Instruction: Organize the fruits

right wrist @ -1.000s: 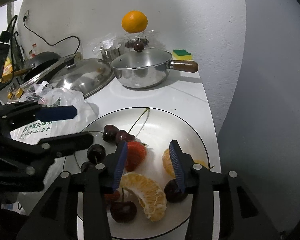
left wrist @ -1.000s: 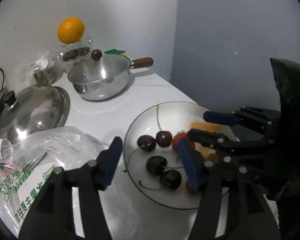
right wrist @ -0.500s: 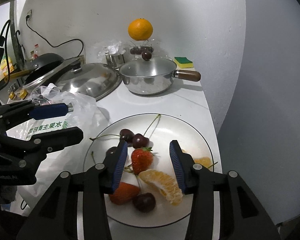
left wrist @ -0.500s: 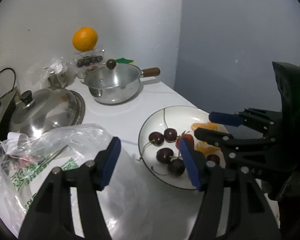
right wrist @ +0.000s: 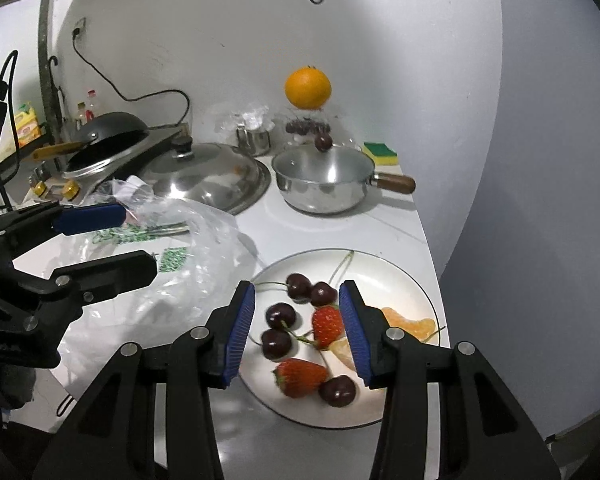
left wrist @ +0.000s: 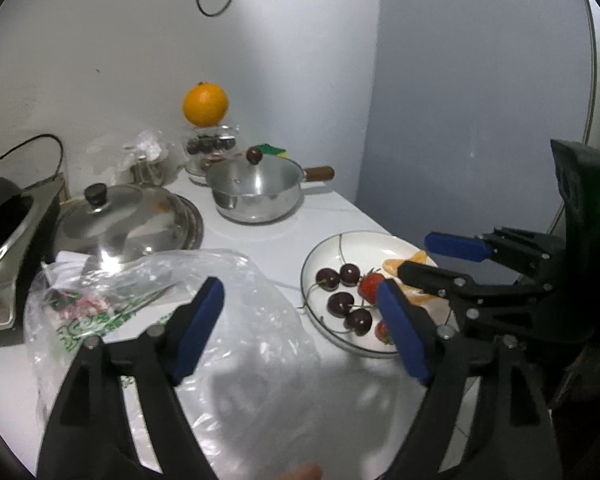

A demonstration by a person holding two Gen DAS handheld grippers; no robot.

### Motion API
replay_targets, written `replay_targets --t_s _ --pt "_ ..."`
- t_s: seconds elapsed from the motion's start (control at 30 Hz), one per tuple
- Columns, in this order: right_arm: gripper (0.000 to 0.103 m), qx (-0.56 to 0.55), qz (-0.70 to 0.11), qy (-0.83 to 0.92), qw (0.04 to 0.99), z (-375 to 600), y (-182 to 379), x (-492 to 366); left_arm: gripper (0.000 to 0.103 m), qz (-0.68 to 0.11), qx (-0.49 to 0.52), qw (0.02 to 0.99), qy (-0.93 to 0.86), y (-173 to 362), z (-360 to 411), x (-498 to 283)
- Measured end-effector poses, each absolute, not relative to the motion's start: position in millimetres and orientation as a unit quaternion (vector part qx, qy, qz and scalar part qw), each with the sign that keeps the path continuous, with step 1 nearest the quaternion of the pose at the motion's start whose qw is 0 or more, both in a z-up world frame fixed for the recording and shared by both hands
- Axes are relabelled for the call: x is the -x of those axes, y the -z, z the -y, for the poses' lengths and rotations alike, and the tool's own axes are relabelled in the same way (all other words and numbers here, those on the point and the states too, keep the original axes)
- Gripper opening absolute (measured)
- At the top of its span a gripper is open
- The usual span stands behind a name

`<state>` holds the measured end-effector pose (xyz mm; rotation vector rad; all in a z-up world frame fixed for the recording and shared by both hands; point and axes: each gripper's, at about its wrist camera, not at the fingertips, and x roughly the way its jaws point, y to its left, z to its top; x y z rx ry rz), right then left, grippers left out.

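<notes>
A white plate (right wrist: 400,276) near the counter's right edge holds several dark cherries (right wrist: 280,316), two strawberries (right wrist: 328,326) and orange segments (right wrist: 412,326). My right gripper (right wrist: 296,300) hovers above the plate, open, with nothing touching its blue pads. In the left wrist view the plate (left wrist: 364,236) lies to the right. My left gripper (left wrist: 300,300) hangs over a clear plastic bag (left wrist: 240,320); its jaws are opening with nothing between them. A whole orange (left wrist: 205,105) rests on a jar of dark fruit at the back wall.
A steel saucepan (right wrist: 324,184) with a wooden handle stands behind the plate, and a large steel lid (right wrist: 204,176) lies to its left. A stove with a black pan (right wrist: 104,140) sits far left. A sponge (right wrist: 380,154) lies by the wall. The counter drops off just right of the plate.
Both grippers have drawn back and risen, so the plate looks smaller and farther. The left jaws have spread wider and now frame the plastic bag instead of the plate.
</notes>
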<state>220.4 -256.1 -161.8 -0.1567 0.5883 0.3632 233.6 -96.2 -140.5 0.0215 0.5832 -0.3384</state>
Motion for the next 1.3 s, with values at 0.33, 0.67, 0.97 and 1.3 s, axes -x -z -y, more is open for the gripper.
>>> replay_targets --t_s 0.33,0.67,0.97,1.3 --pt "0.05 0.088 -0.269 -0.177 0.943 235 147 -192 0.091 -0.271 -0.002 0.951 0.149 129 70 -198" --pt "0.05 0.097 -0.239 -0.175 0.95 215 126 -161 0.096 -0.256 0.004 0.957 0.133 117 51 -161" --pt "0.05 0.101 -0.212 -0.175 0.956 200 108 -127 0.098 -0.23 0.011 0.967 0.112 99 32 -120" --pt "0.056 0.105 -0.173 -0.175 0.964 187 84 -83 0.098 -0.186 0.023 0.979 0.075 71 12 -77"
